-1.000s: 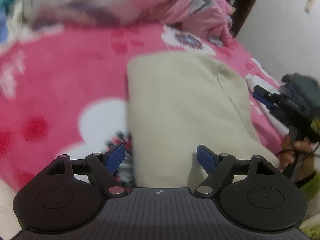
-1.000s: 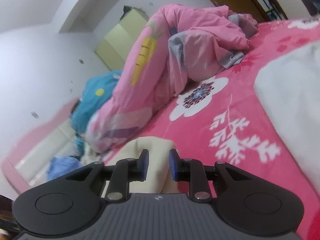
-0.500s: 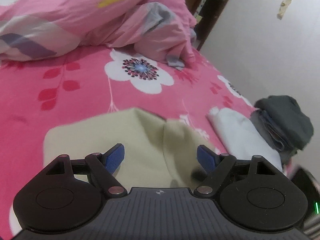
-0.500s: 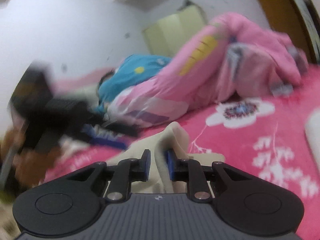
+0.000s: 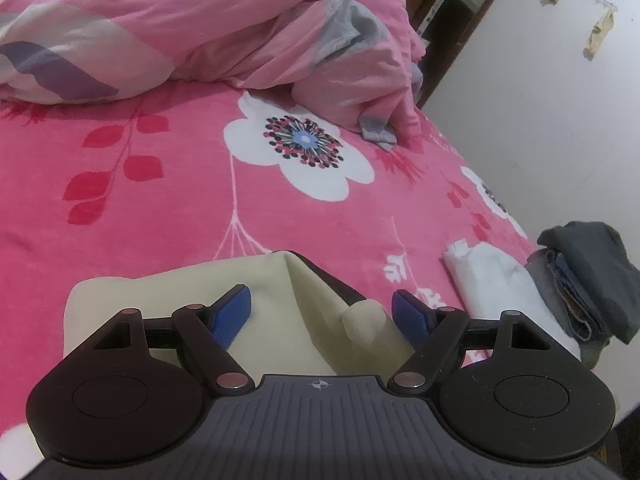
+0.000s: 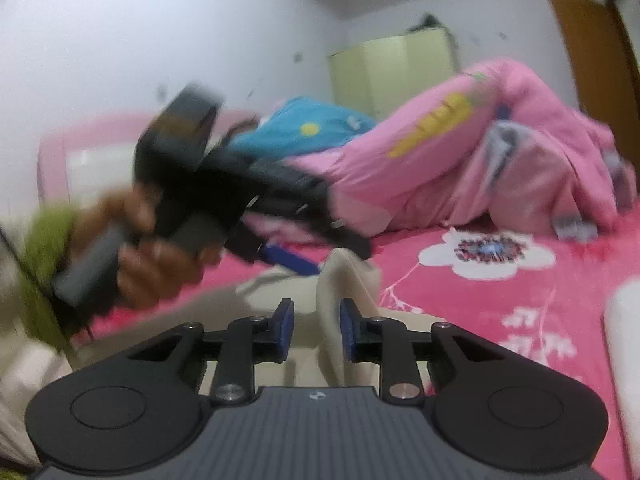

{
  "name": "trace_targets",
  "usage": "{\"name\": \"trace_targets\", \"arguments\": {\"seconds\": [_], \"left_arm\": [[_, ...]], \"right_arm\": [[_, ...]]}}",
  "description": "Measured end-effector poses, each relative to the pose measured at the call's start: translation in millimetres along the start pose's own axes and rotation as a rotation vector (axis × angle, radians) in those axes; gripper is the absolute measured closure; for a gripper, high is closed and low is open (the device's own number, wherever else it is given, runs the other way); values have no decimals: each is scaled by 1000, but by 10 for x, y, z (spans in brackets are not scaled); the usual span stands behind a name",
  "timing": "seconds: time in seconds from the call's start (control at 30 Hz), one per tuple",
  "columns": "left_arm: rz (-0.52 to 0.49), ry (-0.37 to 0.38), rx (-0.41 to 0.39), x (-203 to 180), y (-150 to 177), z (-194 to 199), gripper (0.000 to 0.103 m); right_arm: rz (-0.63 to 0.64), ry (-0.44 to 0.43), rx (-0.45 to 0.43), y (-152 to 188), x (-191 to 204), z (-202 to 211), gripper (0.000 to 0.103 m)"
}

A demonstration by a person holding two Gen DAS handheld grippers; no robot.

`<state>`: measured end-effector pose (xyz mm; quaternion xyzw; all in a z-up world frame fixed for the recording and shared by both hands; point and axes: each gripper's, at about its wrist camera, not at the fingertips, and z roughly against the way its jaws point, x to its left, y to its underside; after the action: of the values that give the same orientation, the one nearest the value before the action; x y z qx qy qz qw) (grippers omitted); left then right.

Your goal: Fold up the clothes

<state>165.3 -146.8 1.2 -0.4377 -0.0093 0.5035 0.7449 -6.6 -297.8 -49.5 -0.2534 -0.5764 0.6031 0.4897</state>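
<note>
A cream garment [image 5: 168,292] lies folded on the pink flowered bedspread [image 5: 160,200]. One fold of it rises in a ridge [image 5: 304,280]. My left gripper [image 5: 320,296] hovers open just above it, blue pads wide apart and empty. In the right wrist view the same cream garment [image 6: 344,272] stands up as a ridge between the pads of my right gripper [image 6: 317,304], which is shut on that fold. A hand [image 6: 152,264] holding the left gripper shows blurred at the left, with its blue finger [image 6: 290,260] just beyond the ridge.
A folded white garment [image 5: 492,280] and a stack of dark grey and denim clothes [image 5: 588,272] sit at the bed's right edge by the wall [image 5: 540,100]. A crumpled pink duvet [image 5: 200,20] fills the far end. A cupboard [image 6: 392,68] stands behind.
The left gripper swung from looking down on the garment to facing the duvet end. The right gripper carried the cream fold across, and its pads now stand slightly wider. The left hand came into the right view.
</note>
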Motion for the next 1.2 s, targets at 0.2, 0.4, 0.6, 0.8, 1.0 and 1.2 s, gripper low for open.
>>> {"name": "trace_targets", "arguments": {"seconds": [0.2,0.4,0.6,0.8,1.0,1.2], "left_arm": [[11,22,-13,58,-57,16,27],[-73,-17,-60,42,-97,135,25],[-242,-39,-110,-30,-14,269,23],[-643,17,-82,-310,105,229,22],[-791,116,-17,-353,102,4,22],[-895,227,10,-403,38,-56,22]], "right_arm": [[-479,-49,-69,42,-786,141,72],[-537,-44,-64,-49,-974,41,53],[-448,-108,-11,-387,-992,-239,24],[-476,-199,191,-527,-1220,-759,31],[-503,-330,372,-505,-1334,-1144,78],[-394,-410,368,-591,-1170,-1088,90]]}}
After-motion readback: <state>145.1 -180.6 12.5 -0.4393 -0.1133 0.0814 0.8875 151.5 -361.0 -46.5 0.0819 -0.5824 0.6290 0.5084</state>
